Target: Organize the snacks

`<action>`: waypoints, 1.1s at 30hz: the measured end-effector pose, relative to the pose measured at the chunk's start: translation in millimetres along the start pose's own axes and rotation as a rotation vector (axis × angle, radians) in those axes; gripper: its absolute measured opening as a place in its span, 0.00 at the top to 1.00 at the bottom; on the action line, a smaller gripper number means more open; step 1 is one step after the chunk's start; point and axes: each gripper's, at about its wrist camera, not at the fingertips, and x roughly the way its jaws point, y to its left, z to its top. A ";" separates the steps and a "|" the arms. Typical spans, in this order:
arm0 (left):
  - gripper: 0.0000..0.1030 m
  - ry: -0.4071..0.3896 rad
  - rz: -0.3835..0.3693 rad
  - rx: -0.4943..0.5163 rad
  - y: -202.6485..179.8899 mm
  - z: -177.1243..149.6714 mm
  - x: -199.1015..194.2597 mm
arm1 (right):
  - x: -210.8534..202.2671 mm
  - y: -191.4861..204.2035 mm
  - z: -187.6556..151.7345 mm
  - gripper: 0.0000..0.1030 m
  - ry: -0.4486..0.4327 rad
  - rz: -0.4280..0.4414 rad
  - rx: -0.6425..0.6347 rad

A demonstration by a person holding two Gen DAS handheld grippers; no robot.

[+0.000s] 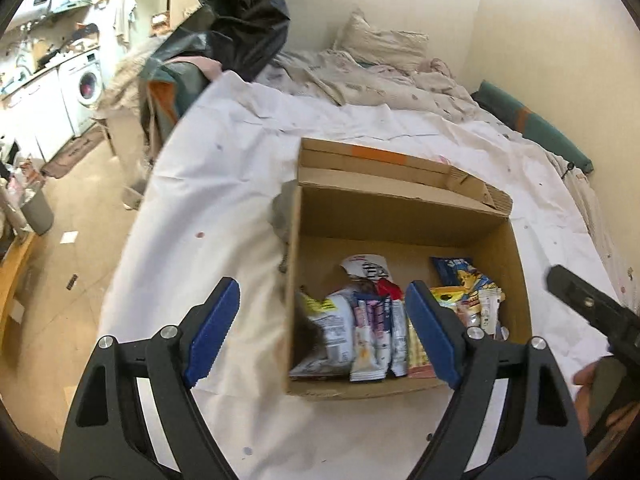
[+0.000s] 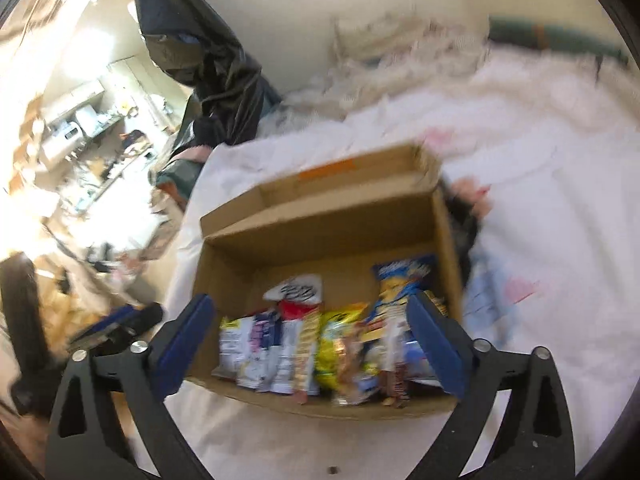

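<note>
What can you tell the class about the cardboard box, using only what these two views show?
The cardboard box is plain brown corrugated card, open at the top, with its far flap folded back and an orange strip on that flap. It sits upright on the white sheet covering the bed. Its near half holds snack packets standing side by side; the far part of its floor is bare. Both grippers hover open at its near edge; neither visibly touches it.

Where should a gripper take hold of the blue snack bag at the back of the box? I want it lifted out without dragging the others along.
Grip the blue snack bag by its flat top edge, coming straight down from above. It leans upright against the box wall, its top clear of the neighbouring packets, while its lower part is wedged among them. Both grippers are open.
</note>
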 end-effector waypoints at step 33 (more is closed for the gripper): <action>0.00 -0.059 0.053 0.024 8.7 -98.9 -77.7 | -76.9 40.0 -107.9 0.00 -0.048 -0.257 -0.105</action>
